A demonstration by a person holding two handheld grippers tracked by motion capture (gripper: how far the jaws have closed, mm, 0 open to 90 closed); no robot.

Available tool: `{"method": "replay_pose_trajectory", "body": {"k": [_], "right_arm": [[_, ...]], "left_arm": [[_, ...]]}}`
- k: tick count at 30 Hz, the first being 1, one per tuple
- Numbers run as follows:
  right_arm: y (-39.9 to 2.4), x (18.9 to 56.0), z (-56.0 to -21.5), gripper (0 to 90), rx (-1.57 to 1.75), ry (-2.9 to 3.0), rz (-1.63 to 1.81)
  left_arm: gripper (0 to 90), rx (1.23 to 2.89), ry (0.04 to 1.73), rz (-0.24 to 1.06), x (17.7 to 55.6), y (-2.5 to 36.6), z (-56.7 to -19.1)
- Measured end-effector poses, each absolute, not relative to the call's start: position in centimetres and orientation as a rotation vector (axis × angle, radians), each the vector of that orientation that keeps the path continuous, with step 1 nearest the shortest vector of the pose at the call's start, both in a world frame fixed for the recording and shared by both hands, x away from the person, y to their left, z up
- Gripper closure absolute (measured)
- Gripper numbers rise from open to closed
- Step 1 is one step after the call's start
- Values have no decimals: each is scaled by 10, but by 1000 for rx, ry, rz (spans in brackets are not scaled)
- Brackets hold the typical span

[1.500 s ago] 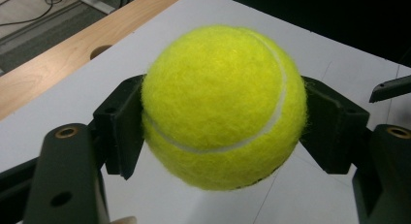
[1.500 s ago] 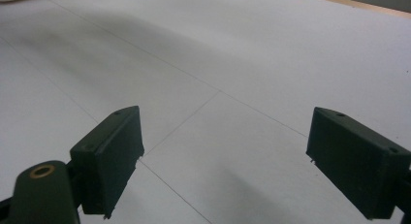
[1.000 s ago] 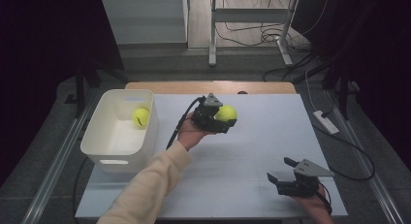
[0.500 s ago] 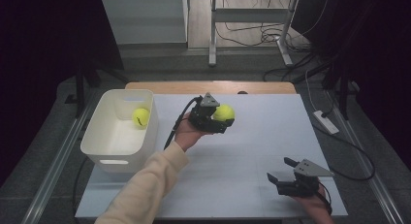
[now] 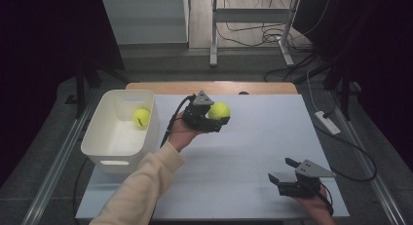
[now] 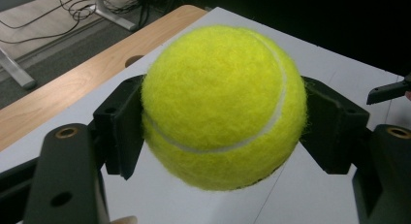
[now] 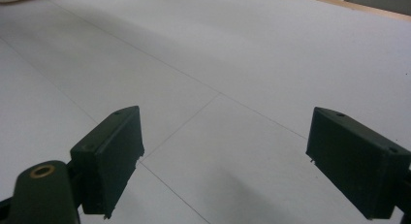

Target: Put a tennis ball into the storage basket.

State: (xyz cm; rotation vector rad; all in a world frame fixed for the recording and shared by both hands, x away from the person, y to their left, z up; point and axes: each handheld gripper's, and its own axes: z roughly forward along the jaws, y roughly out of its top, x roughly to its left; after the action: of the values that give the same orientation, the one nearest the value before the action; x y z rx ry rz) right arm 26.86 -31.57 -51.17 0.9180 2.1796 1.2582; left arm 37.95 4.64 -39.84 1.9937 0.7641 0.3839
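A ball is clamped in the left gripper, the bin off to its side. If carried carelessly, it could be knocked loose on the rim. The right gripper is held agape, empty

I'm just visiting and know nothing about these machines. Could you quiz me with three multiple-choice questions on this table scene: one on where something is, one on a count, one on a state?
1. Where is the white bin?
A. at the table's left edge
B. at its right edge
C. on the floor

2. How many tennis balls are there?
A. one
B. two
C. four

3. How does the right gripper stand?
A. clamped on a ball
B. open, with nothing in it
C. inside the bin

Answers:
1 A, it sits at the left.
2 B, one ball in the bin, one ball in the left gripper.
3 B, its jaws stand apart over the bare table.
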Motion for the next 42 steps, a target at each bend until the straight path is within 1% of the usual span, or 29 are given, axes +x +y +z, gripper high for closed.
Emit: {"method": "replay_pose_trajectory", "body": {"k": [24, 42], "right_arm": [[-315, 269, -511, 129, 921, 2174, 1257], [-315, 269, -511, 129, 920, 2174, 1254]], "left_arm": [[267, 1941, 795, 455, 368, 84, -374], [267, 1919, 815, 476, 364, 101, -368]]}}
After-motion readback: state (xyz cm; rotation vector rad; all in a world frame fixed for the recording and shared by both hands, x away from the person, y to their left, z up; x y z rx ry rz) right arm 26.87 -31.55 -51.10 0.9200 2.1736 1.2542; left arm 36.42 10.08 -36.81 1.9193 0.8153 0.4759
